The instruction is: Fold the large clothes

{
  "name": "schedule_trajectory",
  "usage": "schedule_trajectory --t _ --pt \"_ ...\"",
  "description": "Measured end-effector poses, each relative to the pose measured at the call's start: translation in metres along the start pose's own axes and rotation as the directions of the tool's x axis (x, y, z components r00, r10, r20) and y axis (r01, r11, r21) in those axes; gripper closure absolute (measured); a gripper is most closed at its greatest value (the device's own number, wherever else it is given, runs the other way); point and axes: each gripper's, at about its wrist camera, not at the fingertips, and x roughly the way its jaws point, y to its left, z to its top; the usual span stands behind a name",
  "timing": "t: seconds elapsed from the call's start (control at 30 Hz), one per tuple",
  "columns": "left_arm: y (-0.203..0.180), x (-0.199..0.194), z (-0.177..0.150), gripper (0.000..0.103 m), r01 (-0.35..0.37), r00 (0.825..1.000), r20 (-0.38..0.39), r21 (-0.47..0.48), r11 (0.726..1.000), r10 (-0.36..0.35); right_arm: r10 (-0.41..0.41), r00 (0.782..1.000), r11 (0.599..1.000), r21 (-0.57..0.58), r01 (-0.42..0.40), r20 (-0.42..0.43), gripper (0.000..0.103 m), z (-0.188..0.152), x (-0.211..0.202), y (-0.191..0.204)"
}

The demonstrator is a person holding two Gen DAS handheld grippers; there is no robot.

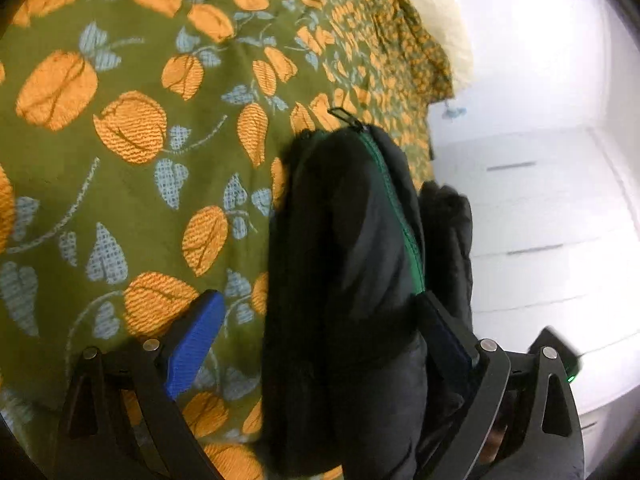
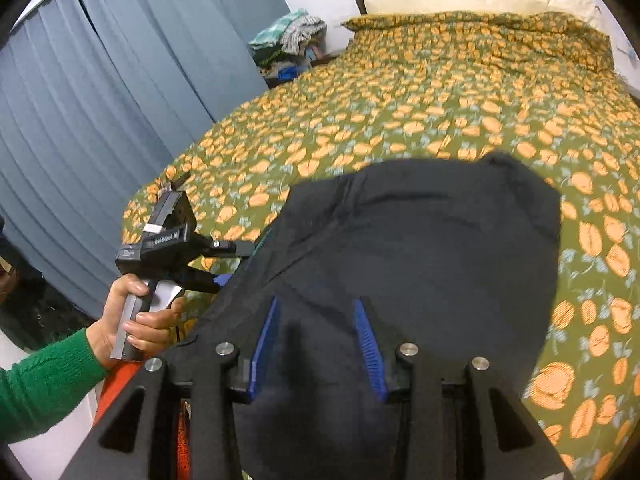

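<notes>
A black jacket with a green zipper lies spread on the bed's near left corner. In the left wrist view the jacket's zipper edge stands bunched between my left gripper's wide-apart jaws, one blue pad bare, the other pad against the cloth. My left gripper also shows in the right wrist view at the jacket's left edge, held by a hand in a green sleeve. My right gripper is above the jacket's near edge, its jaws apart with cloth below them.
The bed has a green cover with orange flowers. A pillow lies at the head. Blue-grey curtains hang on the left, with a pile of clothes beside them. White drawers stand past the bed's edge.
</notes>
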Motion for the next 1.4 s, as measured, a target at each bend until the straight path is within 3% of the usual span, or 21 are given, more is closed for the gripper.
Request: schedule_trajectory --t 0.2,0.37,0.57,0.67,0.77,0.83,0.93,1.0,1.07,1.2,1.3,1.4 --pt "-0.008 -0.005 -0.005 0.007 0.091 0.996 0.009 0.035 0.995 -0.092 -0.008 1.000 1.000 0.012 0.008 -0.010 0.063 -0.003 0.010 -0.004" --pt "-0.008 0.014 -0.005 0.006 0.034 0.998 -0.048 0.063 0.997 -0.031 0.002 1.000 1.000 0.027 -0.001 -0.019 0.063 -0.003 0.014 -0.007" --pt "-0.022 0.037 -0.004 0.002 0.179 0.982 -0.067 0.031 0.983 -0.177 0.005 1.000 0.999 0.034 -0.004 -0.026 0.063 -0.004 0.020 -0.010" --pt "-0.034 0.043 -0.009 0.002 0.190 0.978 -0.101 0.081 0.979 -0.181 0.003 0.999 0.999 0.045 -0.001 -0.050 0.063 -0.004 0.025 -0.013" --pt "-0.054 0.054 -0.004 0.002 0.148 0.982 -0.137 0.159 0.976 -0.127 -0.027 0.995 1.000 0.001 0.027 -0.099 0.063 -0.003 0.037 -0.008" --pt "-0.066 0.072 -0.003 0.002 0.058 0.985 -0.171 0.215 0.975 -0.021 -0.058 0.991 0.998 -0.047 0.053 -0.117 0.063 -0.003 0.045 -0.002" --pt "-0.071 0.098 0.000 0.002 -0.094 0.960 -0.229 0.280 0.955 0.162 -0.080 0.989 0.993 -0.094 0.068 -0.122 0.063 -0.003 0.049 0.003" --pt "-0.072 0.103 0.002 0.003 -0.102 0.953 -0.249 0.279 0.955 0.174 -0.071 0.990 0.993 -0.100 0.059 -0.124 0.063 -0.002 0.040 0.003" --pt "-0.075 0.101 0.001 0.007 -0.112 0.952 -0.241 0.299 0.948 0.189 -0.028 0.994 0.999 -0.046 0.023 -0.102 0.062 -0.003 0.019 -0.007" --pt "-0.081 0.101 0.001 0.009 -0.119 0.955 -0.223 0.308 0.944 0.194 -0.014 0.999 0.990 0.142 0.007 0.051 0.013 -0.027 -0.043 -0.057" --pt "-0.083 0.103 0.001 0.009 -0.127 0.955 -0.218 0.313 0.941 0.202 -0.015 0.998 0.945 0.327 -0.005 0.059 0.012 -0.059 -0.057 -0.112" --pt "-0.080 0.099 -0.022 0.009 -0.133 0.954 -0.216 0.313 0.940 0.207 0.066 0.997 0.882 0.465 -0.078 0.042 0.012 -0.087 -0.042 -0.150"
